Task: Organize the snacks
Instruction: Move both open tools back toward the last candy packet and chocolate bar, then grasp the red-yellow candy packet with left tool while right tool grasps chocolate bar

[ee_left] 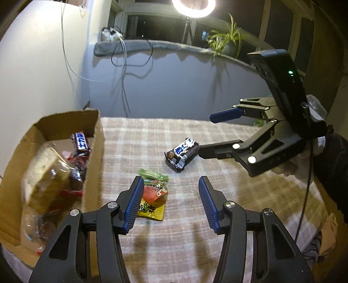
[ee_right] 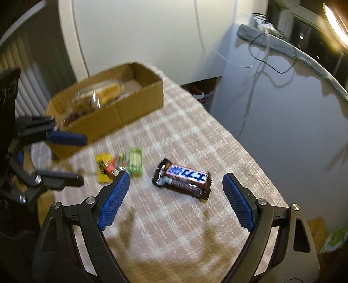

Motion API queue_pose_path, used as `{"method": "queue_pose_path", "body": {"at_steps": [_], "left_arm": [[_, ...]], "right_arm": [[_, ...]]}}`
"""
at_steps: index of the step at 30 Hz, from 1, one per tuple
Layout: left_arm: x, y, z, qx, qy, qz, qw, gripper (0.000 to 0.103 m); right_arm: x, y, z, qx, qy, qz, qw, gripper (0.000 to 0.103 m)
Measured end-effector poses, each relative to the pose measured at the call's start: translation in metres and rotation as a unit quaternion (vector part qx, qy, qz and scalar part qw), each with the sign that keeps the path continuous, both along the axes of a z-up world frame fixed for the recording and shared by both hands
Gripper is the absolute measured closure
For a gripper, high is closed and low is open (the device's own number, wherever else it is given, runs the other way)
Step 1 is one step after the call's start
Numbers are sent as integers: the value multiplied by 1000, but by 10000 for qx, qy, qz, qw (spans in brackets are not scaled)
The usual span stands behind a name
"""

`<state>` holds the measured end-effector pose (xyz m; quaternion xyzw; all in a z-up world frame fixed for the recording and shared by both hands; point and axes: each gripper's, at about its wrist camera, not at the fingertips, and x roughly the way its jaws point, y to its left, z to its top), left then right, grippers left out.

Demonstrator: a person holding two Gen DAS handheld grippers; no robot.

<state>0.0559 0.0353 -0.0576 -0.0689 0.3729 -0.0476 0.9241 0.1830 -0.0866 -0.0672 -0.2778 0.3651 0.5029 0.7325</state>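
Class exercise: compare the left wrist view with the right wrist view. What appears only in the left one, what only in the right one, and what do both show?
Only the left wrist view: a ring light, a potted plant on the ledge, and a blue-labelled bar inside the cardboard box.

Only the right wrist view: a ribbed radiator behind the box.

Both: the box, the checked tablecloth, the dark chocolate bar lying loose, the small green and yellow sachets, and both grippers, the left gripper and right gripper, fingers apart and empty.

Brown chocolate bar [ee_right: 183, 179] — flat on cloth
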Motion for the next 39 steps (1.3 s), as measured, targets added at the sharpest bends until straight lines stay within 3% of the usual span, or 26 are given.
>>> {"method": "queue_pose_path", "body": {"at_steps": [13,24,28,31,33,36,39], "left_arm": [[32,-7,-31,328,481,170,9982,53],[41,-3,-46,425,678,239,9965,53],[45,-3,-48,416,706,259,9963,66],[45,-2,-50,444,706,290,9961,72],[46,-2,-51,439,697,309,9961,73],[47,-3,-52,477,670,287,9962,74],[47,-2,-52,456,657,282,9964,74]], "right_arm": [[11,27,-31,-277,-46,1040,9942,15],[27,34,-49,-282,295,1112,9930,15],[27,32,-56,-382,351,1046,9932,36],[26,27,-55,-326,358,950,9943,44],[27,24,-55,-301,375,868,9951,58],[27,23,-55,-302,381,764,9959,70],[23,23,-55,-340,340,652,9967,73]]}}
